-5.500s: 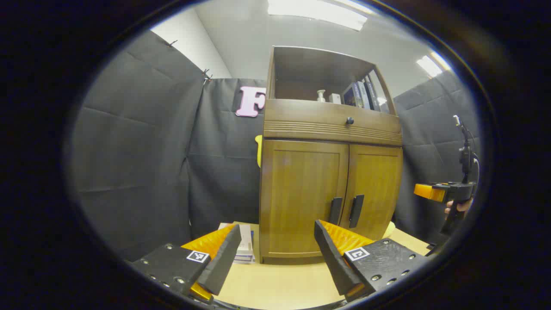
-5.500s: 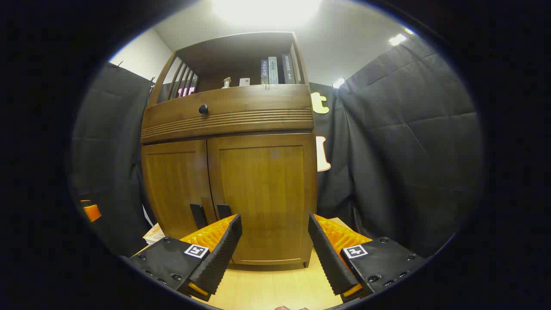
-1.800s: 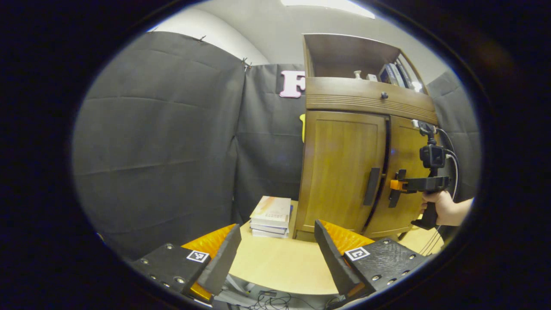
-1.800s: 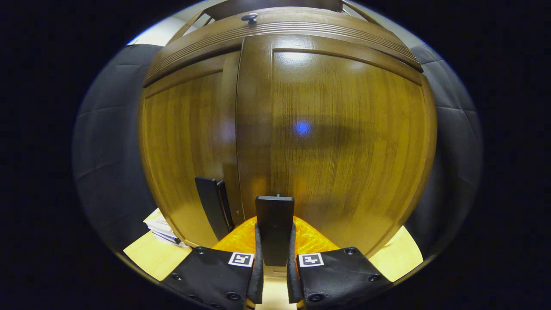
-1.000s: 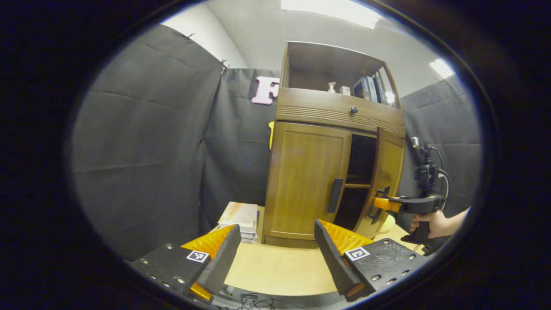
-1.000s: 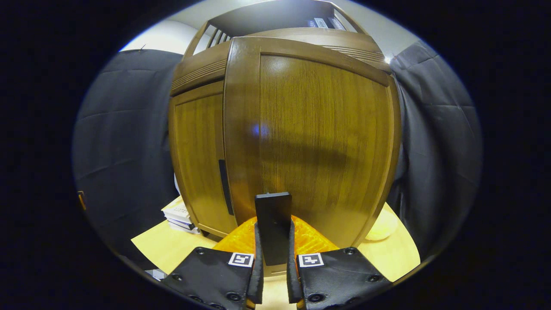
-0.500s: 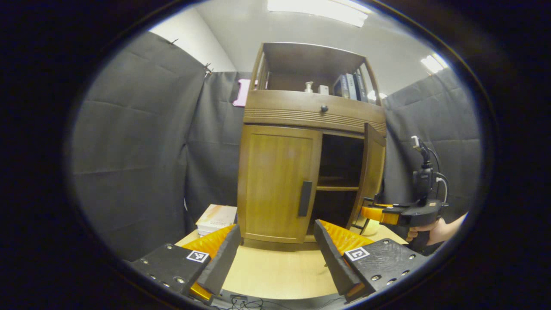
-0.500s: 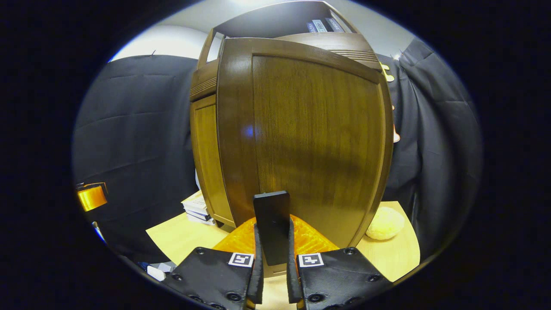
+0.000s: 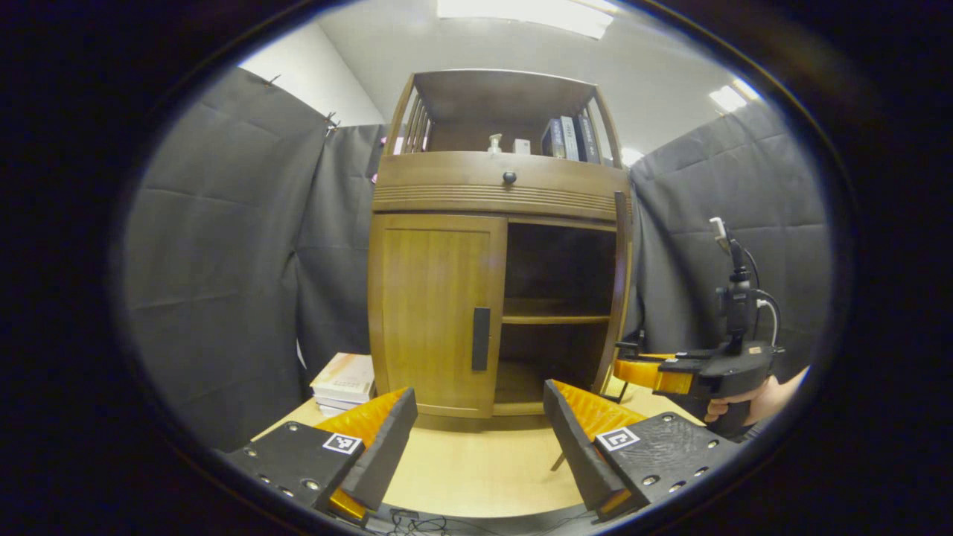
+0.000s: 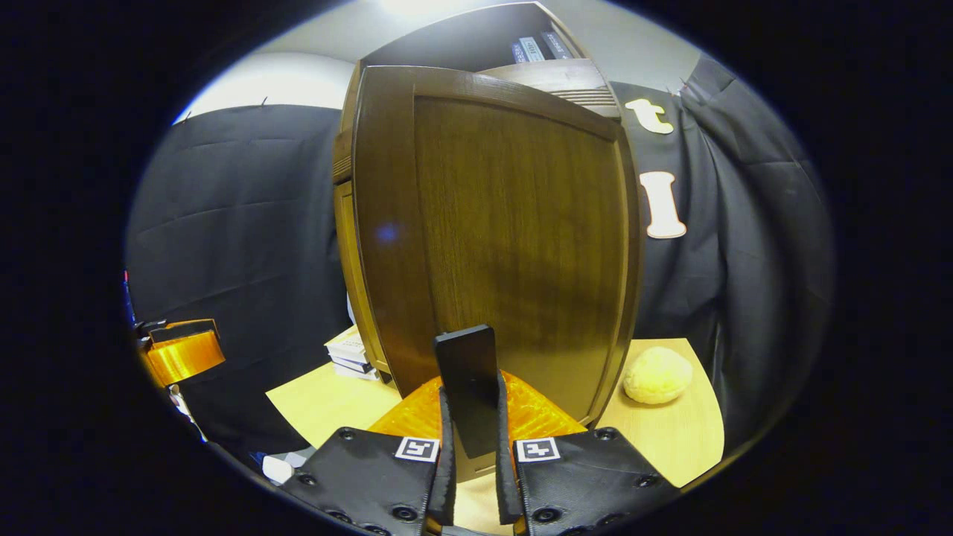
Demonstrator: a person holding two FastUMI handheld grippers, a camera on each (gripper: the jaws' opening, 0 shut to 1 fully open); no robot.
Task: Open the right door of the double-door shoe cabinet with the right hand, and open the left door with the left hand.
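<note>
The wooden shoe cabinet (image 9: 491,190) stands on the table. Its left door (image 9: 435,305) is closed, with a dark vertical handle (image 9: 481,339). The right door (image 9: 619,290) stands swung out edge-on, and dark shelves show behind it. In the right gripper view that right door (image 10: 506,238) faces me, and my right gripper (image 10: 473,476) is shut on its dark handle (image 10: 467,383). From the left gripper view, the right gripper (image 9: 633,365) sits at the door's edge, held by a hand (image 9: 752,402). My left gripper (image 9: 476,439) is open, in front of the cabinet and short of the left door.
A stack of books (image 9: 344,380) lies on the light wooden table (image 9: 476,469) left of the cabinet. A yellow round object (image 10: 657,376) rests on the table right of the open door. Books and a bottle (image 9: 493,143) stand on the top shelf. Cables hang at the table's front edge.
The right door has swung further out with my right gripper shut on its handle. My left gripper has shifted to face the cabinet's front more squarely, still open.
</note>
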